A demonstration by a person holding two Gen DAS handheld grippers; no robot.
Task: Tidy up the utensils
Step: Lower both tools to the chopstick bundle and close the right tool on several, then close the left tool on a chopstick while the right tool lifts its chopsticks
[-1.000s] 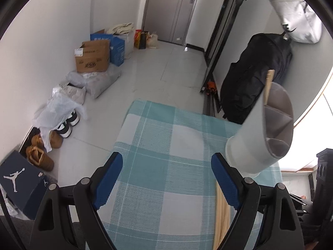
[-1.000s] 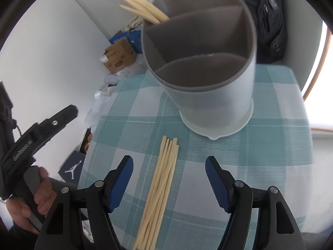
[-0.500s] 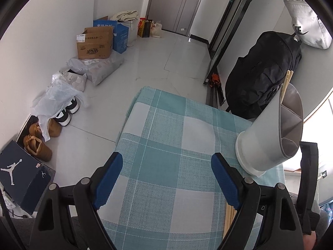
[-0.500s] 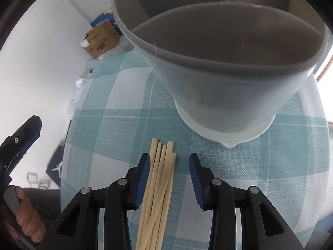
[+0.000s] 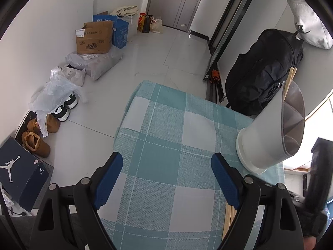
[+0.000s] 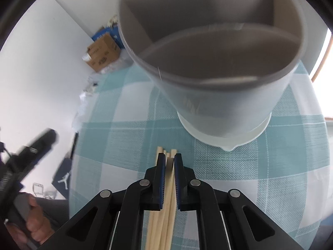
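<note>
A grey divided utensil holder (image 6: pixel 216 66) stands on the teal checked tablecloth (image 6: pixel 270 166); it also shows at the right of the left wrist view (image 5: pixel 270 137), with wooden chopsticks (image 5: pixel 290 79) sticking out of its far compartment. My right gripper (image 6: pixel 168 158) is shut on chopsticks from a bundle of wooden chopsticks (image 6: pixel 164 218) lying on the cloth just in front of the holder. My left gripper (image 5: pixel 166 175) is open and empty above the cloth, left of the holder. The bundle's end shows by the left gripper's right finger (image 5: pixel 229 212).
The table's far edge (image 5: pixel 158 85) drops to a tiled floor with cardboard boxes (image 5: pixel 93 39), bags and shoes (image 5: pixel 62 108) along the left wall. A black backpack (image 5: pixel 264 70) hangs behind the holder. A shoebox (image 5: pixel 18 177) lies at lower left.
My right gripper has closed from wide open onto chopsticks in the bundle and moved closer to the holder. My left gripper has drawn back and stays open.
</note>
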